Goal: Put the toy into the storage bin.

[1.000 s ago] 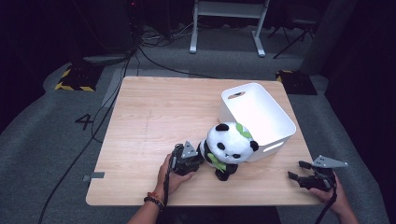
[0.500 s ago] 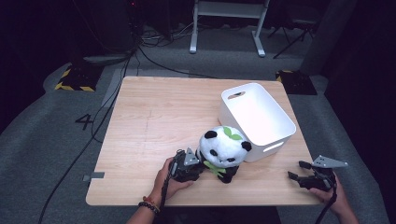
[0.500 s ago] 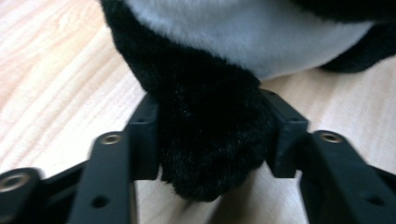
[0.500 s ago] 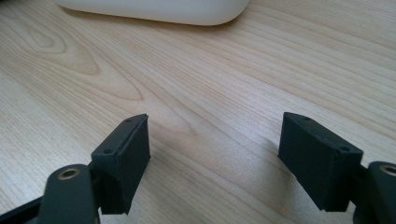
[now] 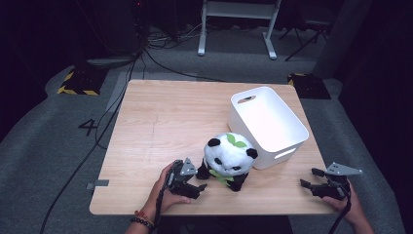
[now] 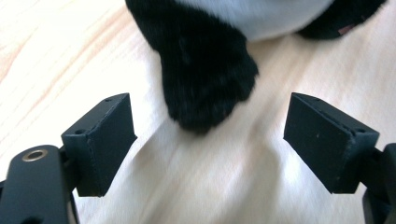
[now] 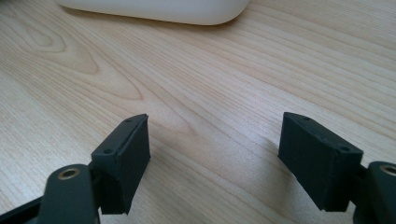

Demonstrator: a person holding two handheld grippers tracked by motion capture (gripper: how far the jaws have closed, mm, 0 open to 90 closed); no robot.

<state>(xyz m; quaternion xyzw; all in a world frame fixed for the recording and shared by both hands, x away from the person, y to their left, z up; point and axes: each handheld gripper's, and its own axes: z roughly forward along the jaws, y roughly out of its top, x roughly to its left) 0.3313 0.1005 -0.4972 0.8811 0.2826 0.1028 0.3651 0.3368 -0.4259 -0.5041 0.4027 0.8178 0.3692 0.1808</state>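
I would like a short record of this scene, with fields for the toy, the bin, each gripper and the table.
toy: panda plush, sitting on the table, close to the bin's near side
bin: white bin, open top, nothing seen inside
left gripper: jaws have just been opening; panda's black paw just ahead of them, not pressed
right gripper: open over bare wood
table: wooden table

The right hand-held gripper (image 7: 215, 154) hangs with jaws wide apart over bare wooden tabletop (image 7: 224, 74); a white bin (image 7: 159, 9) sits beyond.
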